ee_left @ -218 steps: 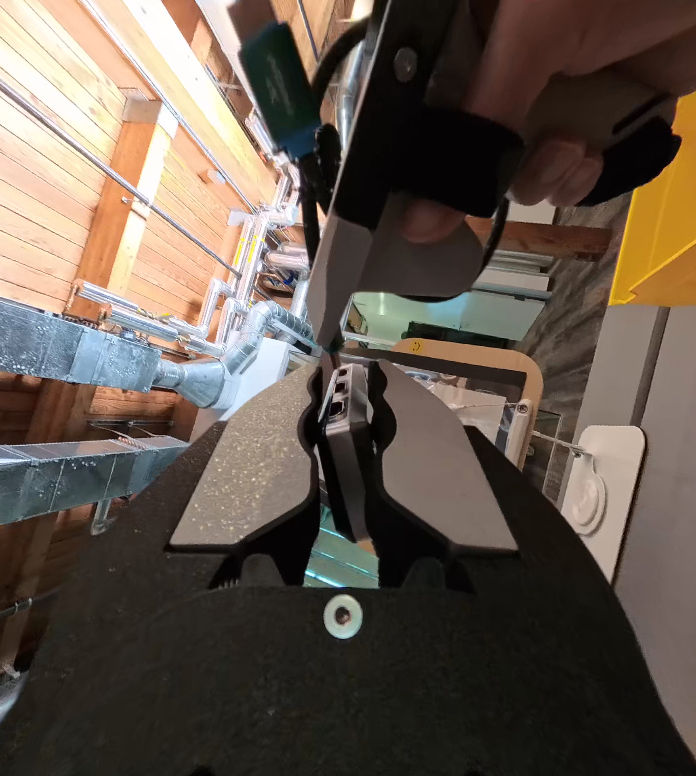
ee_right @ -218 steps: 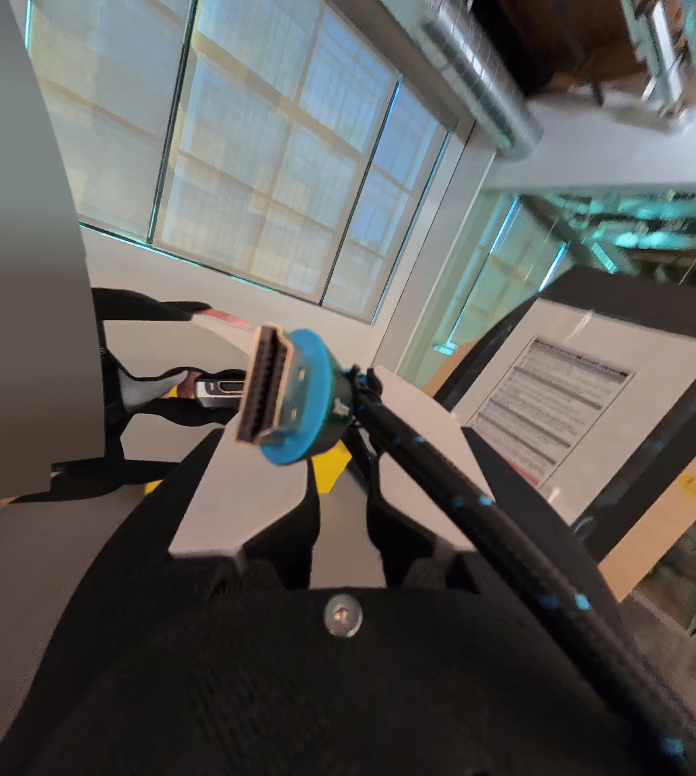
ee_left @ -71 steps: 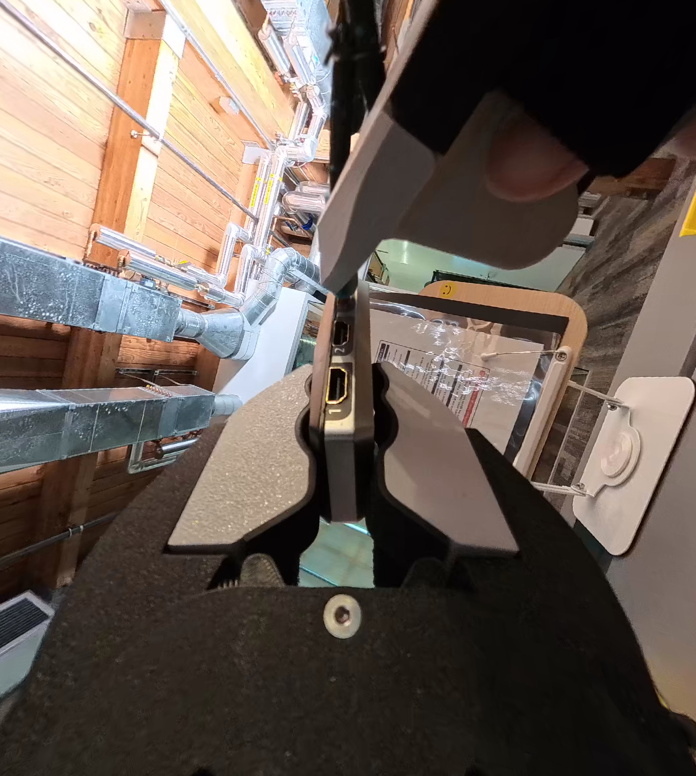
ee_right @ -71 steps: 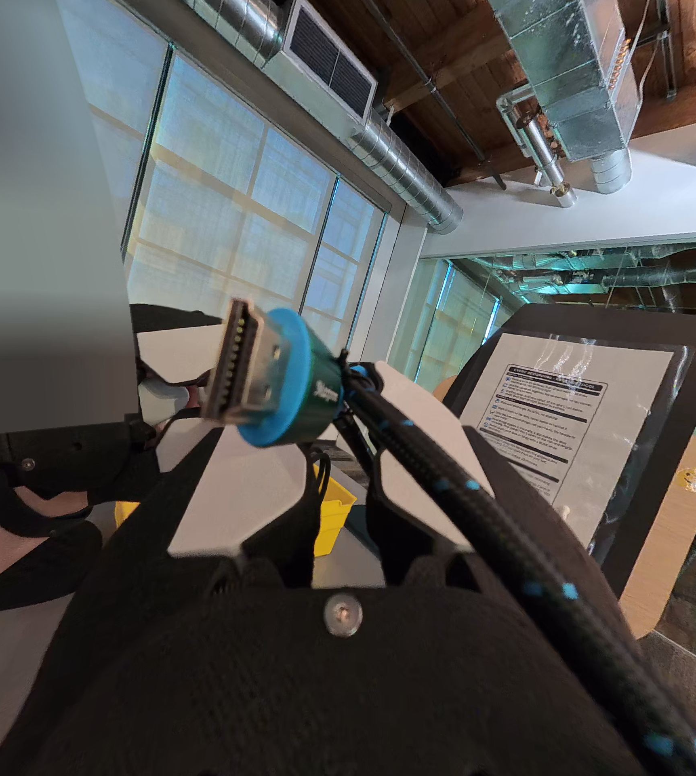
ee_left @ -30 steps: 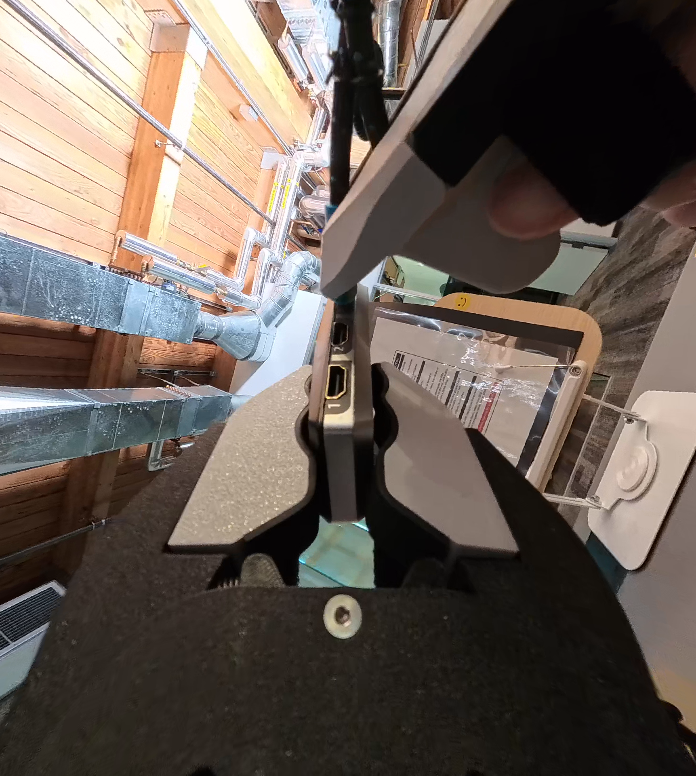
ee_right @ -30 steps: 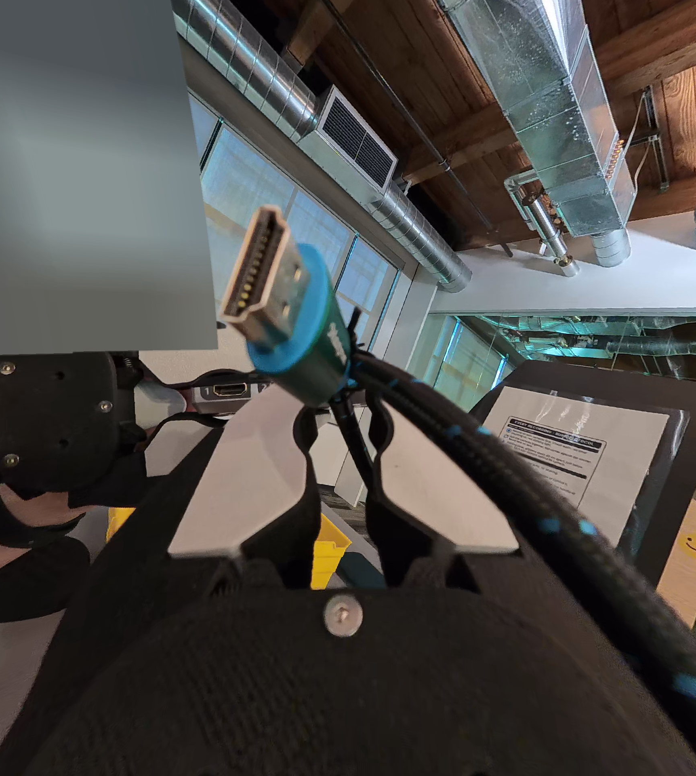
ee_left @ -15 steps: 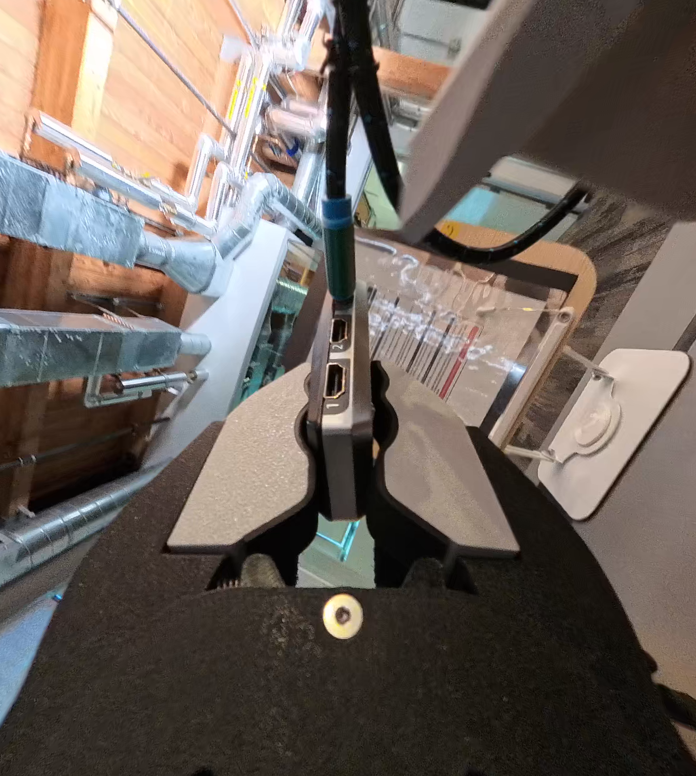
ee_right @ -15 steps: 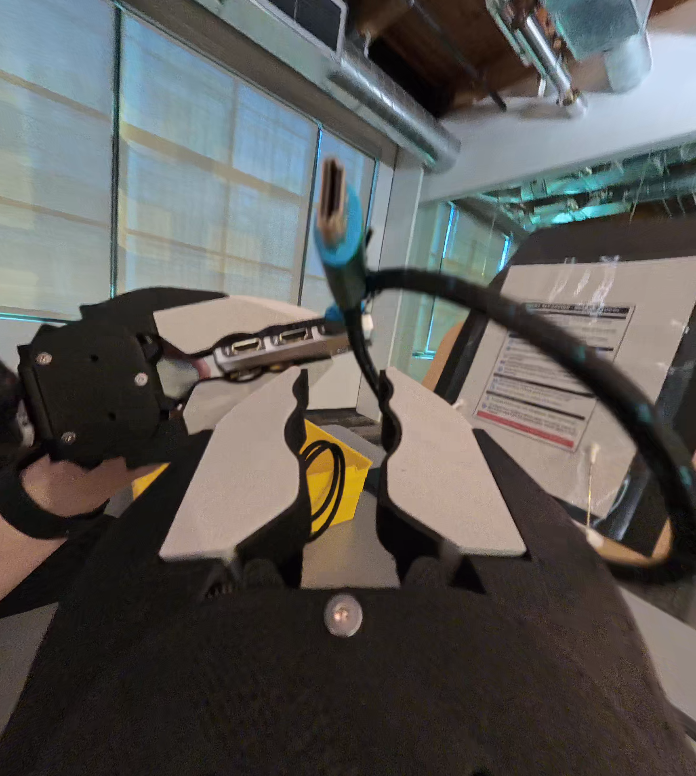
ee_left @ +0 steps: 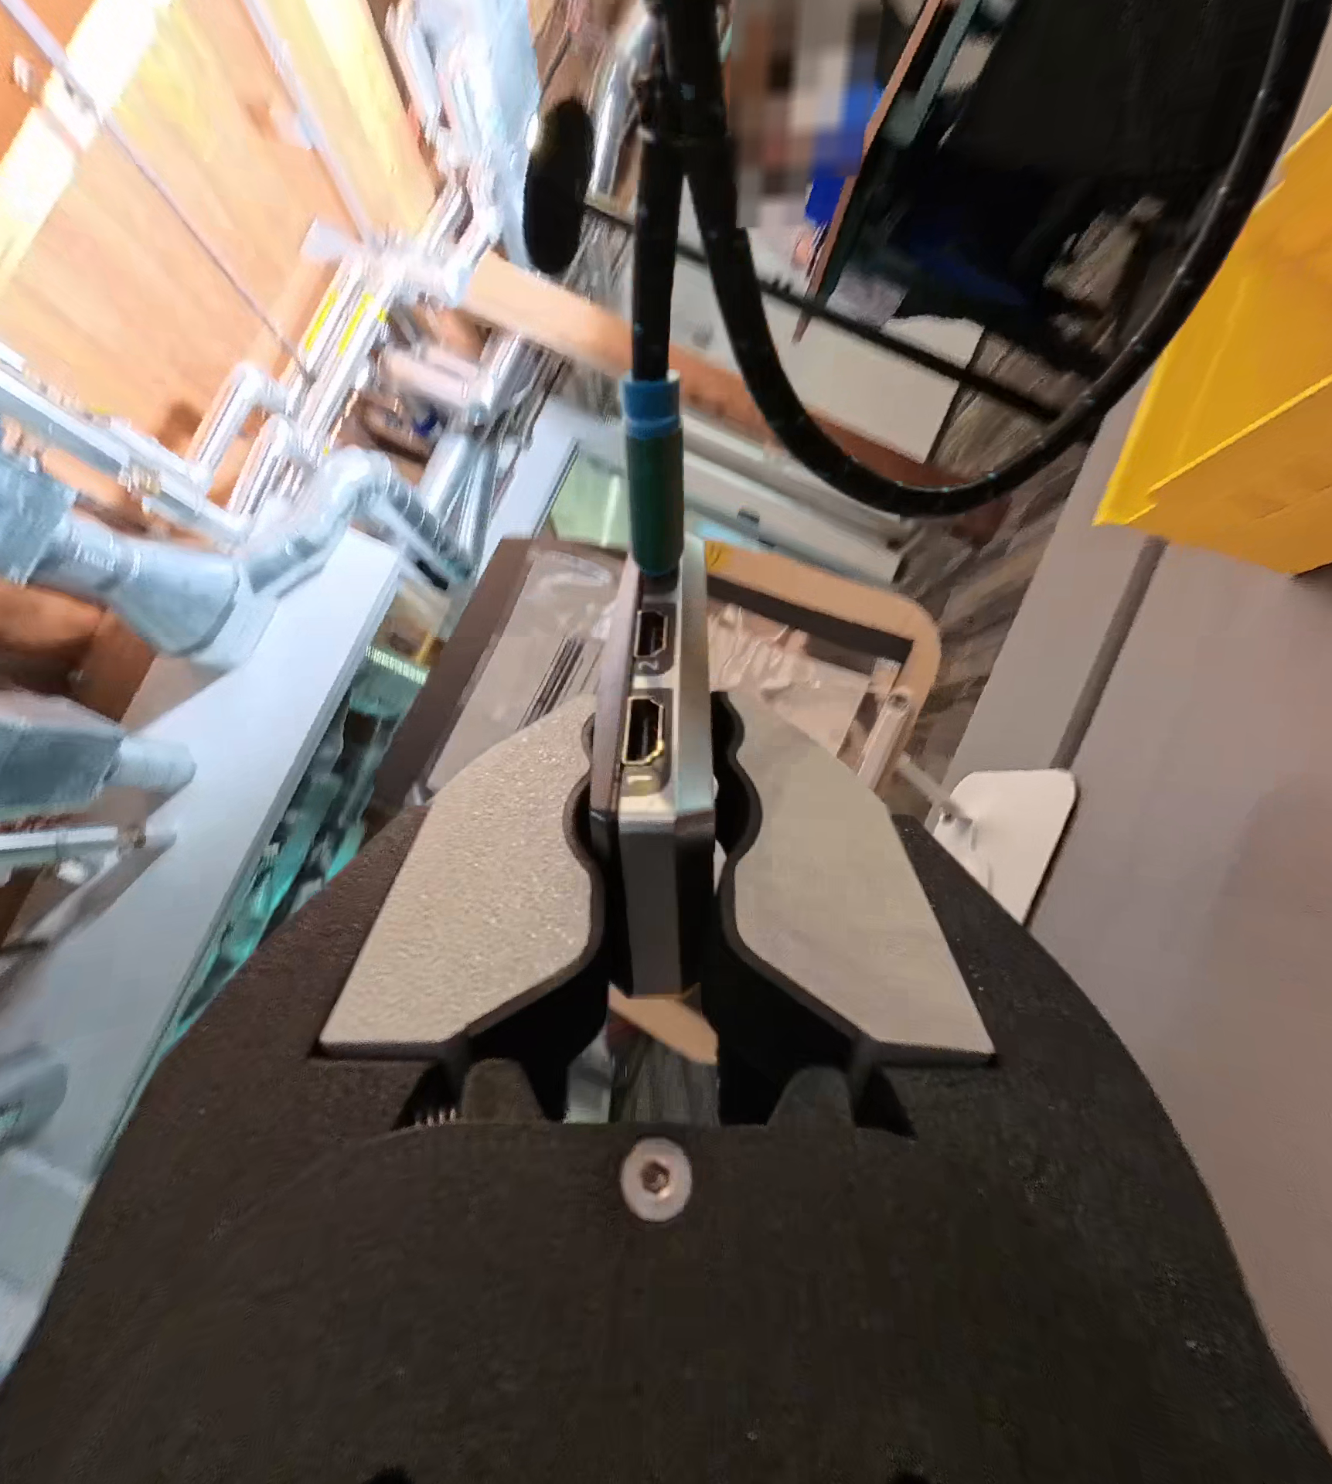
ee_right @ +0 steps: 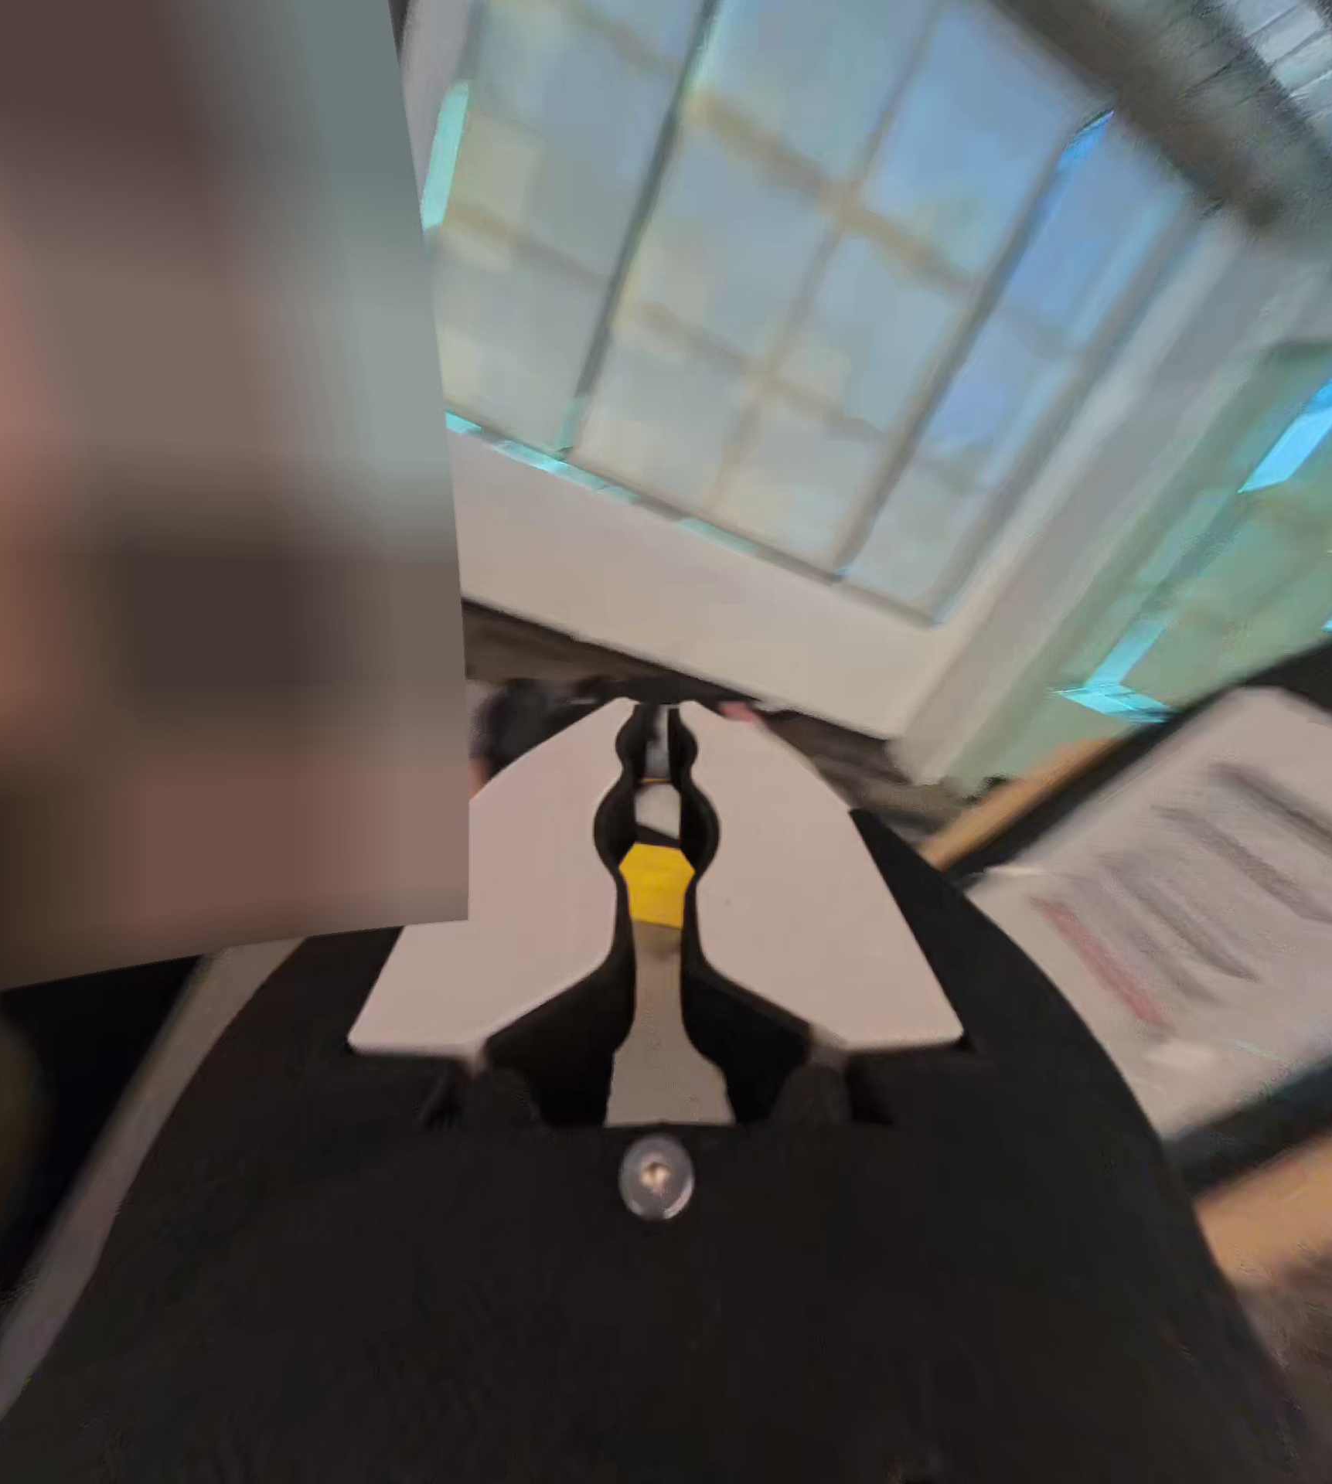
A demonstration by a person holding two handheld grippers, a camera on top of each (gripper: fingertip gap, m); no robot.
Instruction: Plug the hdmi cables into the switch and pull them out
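My left gripper (ee_left: 656,716) is shut on the HDMI switch (ee_left: 653,875), a flat dark grey box held edge-on between the fingers. Two empty ports (ee_left: 644,732) face me on its edge. A green and blue HDMI plug (ee_left: 651,498) sits in the switch's far end. Its black braided cable (ee_left: 735,265) rises and loops off to the right. My right gripper (ee_right: 653,720) is blurred, with its fingers almost together. I see nothing between them and no cable in the right wrist view.
A yellow bin (ee_left: 1281,377) stands at the upper right on the grey table (ee_left: 1225,803), and a piece of it shows through the right gripper's slit (ee_right: 653,887). A white pad (ee_left: 1004,811) and a framed printed sheet (ee_right: 1208,899) stand nearby. Some 20 cm of space lies between my two pairs of fingers.
My right gripper has left the cable, drawn its fingers together and swung away; it no longer shows in the left wrist view. The plug stays in the switch.
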